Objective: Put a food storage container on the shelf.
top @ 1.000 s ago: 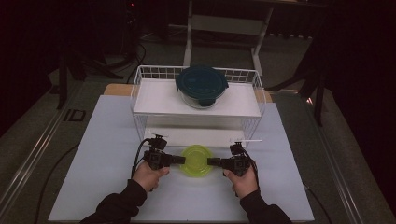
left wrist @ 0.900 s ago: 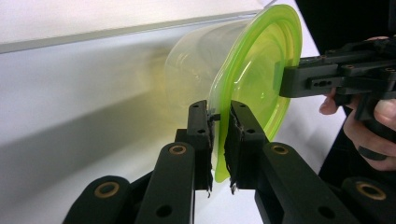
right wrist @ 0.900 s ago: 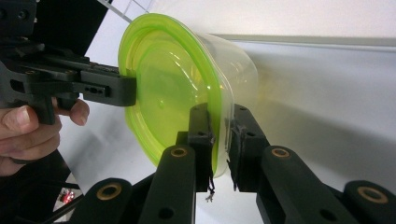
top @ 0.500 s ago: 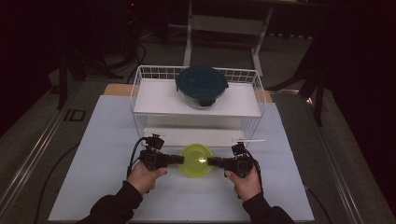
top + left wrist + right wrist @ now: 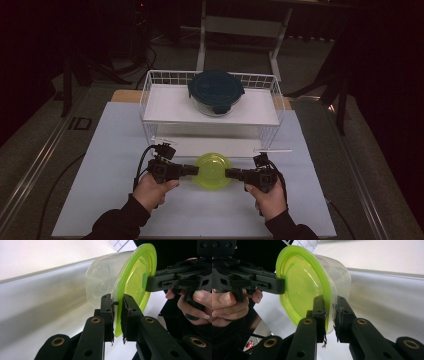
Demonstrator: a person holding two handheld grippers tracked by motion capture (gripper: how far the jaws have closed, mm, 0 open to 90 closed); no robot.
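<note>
a dark room surrounds a white surface (image 5: 100, 165), where a white wire rack (image 5: 150, 95) stands at the far side with a round glass container with a dark blue lid (image 5: 216, 92) on its upper shelf. in front of the rack, between the person's two hands, is a clear plastic tub with a yellow-green lid (image 5: 212, 171). it is gripped from both sides at the rim of its lid. the left tool (image 5: 192, 170) is pinching the lid's edge on the left side, its jaws pressed nearly together with the thin green rim between them. the right tool (image 5: 229, 173) pinches the opposite edge in the same way. in the gripper views the tub appears tipped, but only because those cameras are turned; the lid faces upward in the high view. the tub hangs clear above the white surface.
</note>
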